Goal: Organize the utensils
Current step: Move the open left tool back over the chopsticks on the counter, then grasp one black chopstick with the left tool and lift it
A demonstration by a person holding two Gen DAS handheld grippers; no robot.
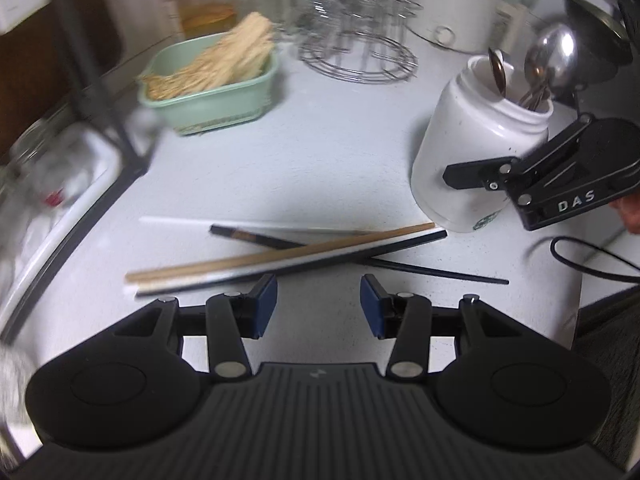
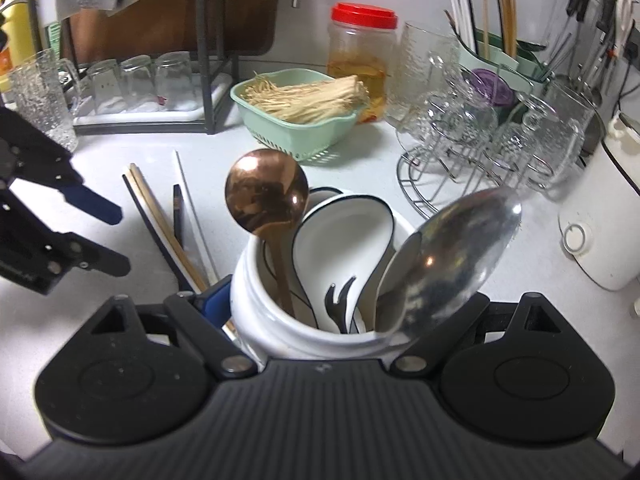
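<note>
Several chopsticks (image 1: 280, 256), wooden, white and black, lie crossed on the white counter (image 1: 320, 160) just beyond my left gripper (image 1: 319, 306). That gripper is open, with nothing between its blue pads. In the right wrist view it (image 2: 114, 238) hangs at the left above the same chopsticks (image 2: 160, 220). My right gripper (image 2: 340, 300) is shut on a white jar (image 2: 256, 304); one blue pad (image 2: 212, 300) presses its side and the other is hidden. The jar (image 1: 460, 148) holds a copper spoon (image 2: 266, 192), a white ceramic spoon (image 2: 344, 232), a black fork (image 2: 340, 296) and a steel spoon (image 2: 456, 256).
A green basket of pale noodles (image 2: 300, 120) stands behind the chopsticks, with a red-lidded jar (image 2: 362, 64) beyond it. A wire rack of glasses (image 2: 492, 136) and a white cooker (image 2: 600, 208) fill the right. A dish rack with upturned glasses (image 2: 140, 84) sits back left. A black cable (image 1: 592, 264) loops nearby.
</note>
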